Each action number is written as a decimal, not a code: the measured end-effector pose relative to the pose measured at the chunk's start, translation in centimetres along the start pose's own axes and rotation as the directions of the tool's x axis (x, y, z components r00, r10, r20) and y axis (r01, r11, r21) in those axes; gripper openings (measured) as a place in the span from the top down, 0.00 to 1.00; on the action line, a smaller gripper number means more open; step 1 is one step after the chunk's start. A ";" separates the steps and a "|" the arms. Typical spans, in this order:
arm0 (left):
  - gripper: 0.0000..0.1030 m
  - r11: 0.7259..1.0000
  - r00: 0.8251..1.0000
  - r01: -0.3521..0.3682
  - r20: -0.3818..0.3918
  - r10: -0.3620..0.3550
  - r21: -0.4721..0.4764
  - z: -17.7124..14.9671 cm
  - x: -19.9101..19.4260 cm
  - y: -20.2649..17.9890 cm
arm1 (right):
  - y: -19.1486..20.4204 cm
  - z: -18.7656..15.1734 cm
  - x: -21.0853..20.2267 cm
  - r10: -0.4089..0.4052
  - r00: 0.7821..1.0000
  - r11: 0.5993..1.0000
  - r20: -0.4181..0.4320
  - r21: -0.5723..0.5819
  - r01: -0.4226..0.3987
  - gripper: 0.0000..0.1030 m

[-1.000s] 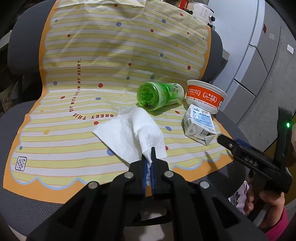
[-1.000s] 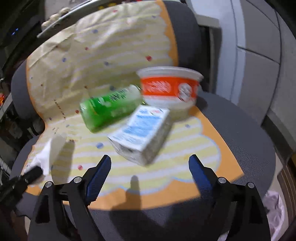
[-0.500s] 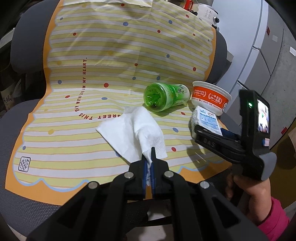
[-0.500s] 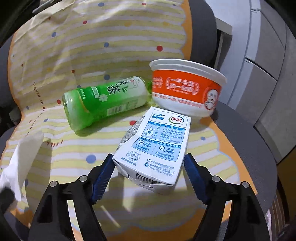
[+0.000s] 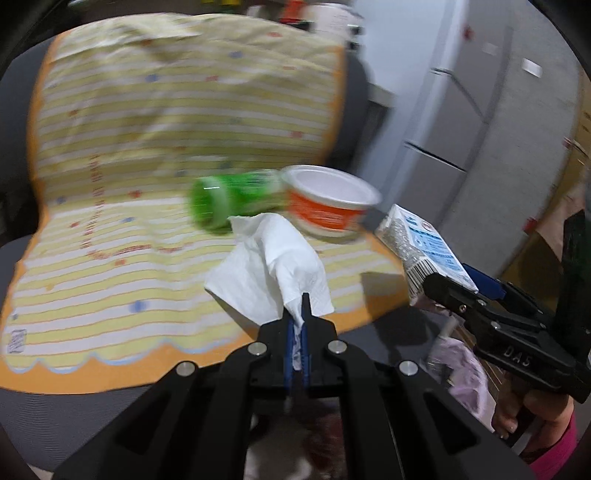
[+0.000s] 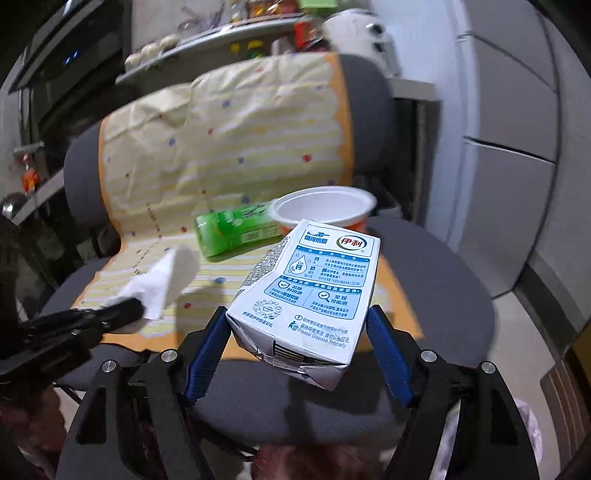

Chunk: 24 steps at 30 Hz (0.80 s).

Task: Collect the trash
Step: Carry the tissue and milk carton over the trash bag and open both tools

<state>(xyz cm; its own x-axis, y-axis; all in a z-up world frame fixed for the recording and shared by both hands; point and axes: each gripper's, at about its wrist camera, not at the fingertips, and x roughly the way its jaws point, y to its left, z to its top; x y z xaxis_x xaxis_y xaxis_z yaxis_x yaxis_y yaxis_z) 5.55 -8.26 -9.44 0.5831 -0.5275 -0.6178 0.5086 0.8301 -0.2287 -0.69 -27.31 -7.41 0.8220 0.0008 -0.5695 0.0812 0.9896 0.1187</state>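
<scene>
A grey office chair [image 6: 436, 280] draped with a yellow striped, dotted cloth [image 5: 155, 155] sits in front of me, with grey cabinet fronts [image 6: 517, 155] to its right and a cluttered shelf [image 6: 207, 33] behind. My left tongs [image 5: 302, 306] are clenched on a corner of a white tissue [image 5: 273, 266], which hangs lifted off the cloth above the seat's front edge. My right tongs [image 6: 299, 332] have just been closing; their blue pads press both sides of a white and blue milk carton [image 6: 314, 291], which is lifted clear of the seat and tilted, its crumpled end towards me. On the cloth behind lie a green bottle [image 6: 236, 229] on its side and, touching it on the right, an orange and white cup [image 5: 328, 199] standing upright with its mouth open. A hand [image 5: 532, 413] in a pink sleeve grips the right tool.
</scene>
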 end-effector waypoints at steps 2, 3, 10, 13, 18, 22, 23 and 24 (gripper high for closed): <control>0.99 0.997 0.998 0.055 0.000 -0.055 0.048 -0.2 0.4 -2.4 | -1.8 -0.7 -2.0 -0.032 0.999 0.999 0.023 0.025 0.031 0.27; 0.99 0.993 0.996 0.094 -0.004 -0.094 0.073 -0.3 0.7 -3.8 | -2.7 -1.1 -3.0 -0.047 0.998 0.998 0.030 0.039 0.045 0.27; 0.99 0.934 0.959 0.285 -0.063 -0.278 0.216 -1.4 2.9 -13.2 | -10.4 -4.4 -9.1 -0.230 0.972 0.964 0.049 0.148 0.221 0.27; 0.99 0.896 0.940 0.341 -0.082 -0.332 0.285 -2.1 3.5 -17.2 | -13.1 -6.0 -11.1 -0.298 0.954 0.941 0.040 0.183 0.286 0.27; 0.99 0.823 0.905 0.422 -0.121 -0.408 0.380 -3.9 4.4 -22.8 | -16.7 -8.0 -13.1 -0.370 0.929 0.901 0.024 0.253 0.353 0.27; 0.99 0.787 0.883 0.469 -0.189 -0.430 0.401 -5.3 6.4 -25.7 | -18.8 -9.3 -14.5 -0.407 0.913 0.873 0.023 0.305 0.382 0.27; 0.99 0.781 0.879 0.477 -0.213 -0.426 0.404 -5.7 7.2 -26.4 | -19.2 -9.4 -14.6 -0.414 0.910 0.868 0.023 0.313 0.386 0.27; 0.99 0.774 0.875 0.484 -0.232 -0.425 0.407 -6.1 7.7 -26.8 | -19.5 -9.6 -14.8 -0.420 0.907 0.863 0.023 0.321 0.391 0.27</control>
<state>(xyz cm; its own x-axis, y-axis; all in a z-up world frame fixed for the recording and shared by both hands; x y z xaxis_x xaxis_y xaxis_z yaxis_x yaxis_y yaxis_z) -7.48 -33.46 -12.61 0.1469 -0.7723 -0.6181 0.9341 0.3138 -0.1700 -19.84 -45.24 -9.16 0.7246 -0.4182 -0.5477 0.5725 0.8077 0.1407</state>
